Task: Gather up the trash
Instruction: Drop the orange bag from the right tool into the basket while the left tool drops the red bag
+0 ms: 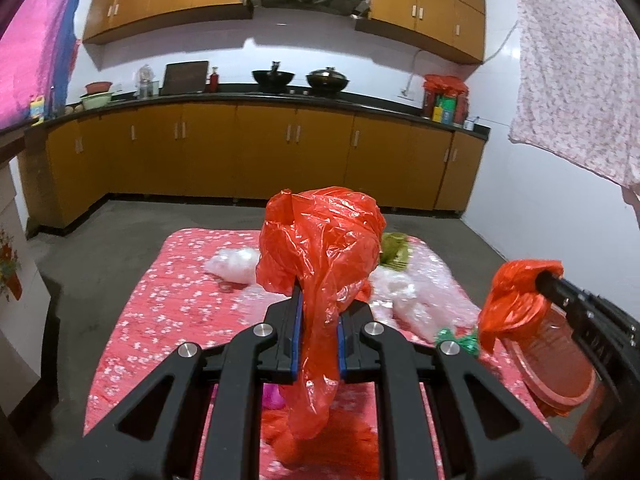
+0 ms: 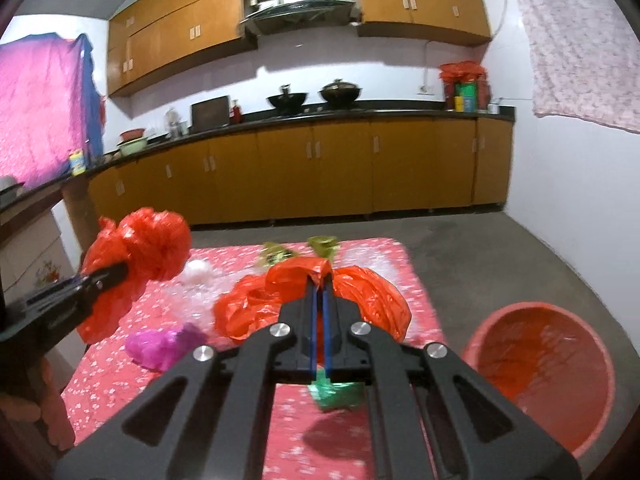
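Trash here means crumpled plastic scattered over a pink floral-print cloth [image 2: 280, 432] spread on a table, with a round red plastic bucket [image 2: 600, 364] waiting at the table's right edge.

Farthest left, the left gripper [image 1: 318, 320] is clenched on a crinkly red-orange plastic bag [image 1: 320, 240], lifted clear of the cloth; the film bunches above the fingers and trails limp between them. Below it on the cloth lies a glossy magenta plastic wad [image 2: 164, 344], and farther back a puffy white plastic bag [image 1: 236, 266]. Toward the middle sits a clear, wrinkled plastic sheet [image 1: 404, 296], with olive-green crumpled wrappers [image 2: 324, 245] beyond it at the far edge. The right gripper [image 2: 319, 284] is pinched shut on the neck of a second red-orange bag [image 2: 372, 300], whose billowed body appears to rest on the cloth. A shiny green foil wrapper [image 2: 338, 396] lies just under that tool.

Judging from this, the step in hand is carrying both bags to the bucket. Thin film slips and snags easily, so both grips should stay firm until each bag hangs fully over the bucket's mouth, releasing low so the light plastic drops inside and doesn't drape on the rim. The right bag should be lifted straight up first, lest its loose folds drag the green wrapper or the clear sheet along.
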Demonstrator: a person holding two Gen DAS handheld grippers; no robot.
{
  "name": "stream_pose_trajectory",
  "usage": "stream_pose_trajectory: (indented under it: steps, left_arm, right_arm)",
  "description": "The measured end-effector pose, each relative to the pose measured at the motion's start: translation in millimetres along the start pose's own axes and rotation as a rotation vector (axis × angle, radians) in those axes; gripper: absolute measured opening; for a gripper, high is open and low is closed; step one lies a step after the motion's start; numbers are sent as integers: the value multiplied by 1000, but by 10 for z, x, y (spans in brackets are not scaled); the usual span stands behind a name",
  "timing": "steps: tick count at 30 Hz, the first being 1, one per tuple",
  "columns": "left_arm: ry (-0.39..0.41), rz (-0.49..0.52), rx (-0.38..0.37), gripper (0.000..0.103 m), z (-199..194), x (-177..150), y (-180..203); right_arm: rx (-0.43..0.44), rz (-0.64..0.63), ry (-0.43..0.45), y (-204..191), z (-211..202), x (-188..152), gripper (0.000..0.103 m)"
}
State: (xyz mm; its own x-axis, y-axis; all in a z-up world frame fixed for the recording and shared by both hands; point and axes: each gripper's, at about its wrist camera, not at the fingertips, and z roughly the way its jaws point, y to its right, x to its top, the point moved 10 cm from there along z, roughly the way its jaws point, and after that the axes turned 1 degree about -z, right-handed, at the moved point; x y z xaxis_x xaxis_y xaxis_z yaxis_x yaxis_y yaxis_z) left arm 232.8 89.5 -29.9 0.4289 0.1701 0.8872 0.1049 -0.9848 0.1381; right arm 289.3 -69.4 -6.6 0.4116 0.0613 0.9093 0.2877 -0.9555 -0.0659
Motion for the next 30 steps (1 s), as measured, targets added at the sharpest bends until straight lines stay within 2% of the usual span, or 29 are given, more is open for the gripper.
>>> stream_pose_trajectory:
  steps: [16, 23, 30]
  left_arm:
    - [-56, 60, -192, 13, 124, -173, 1022]
    - [-86, 101, -305, 13, 203, -305, 1635]
    - [-141, 141, -396, 13, 334, -500, 2187]
  right_arm:
    - [-261, 150, 44, 1543, -526, -50, 4]
    - [-345, 175, 35, 2034, -650, -199, 4]
    - [-391, 201, 13, 2385, -659, -352, 4]
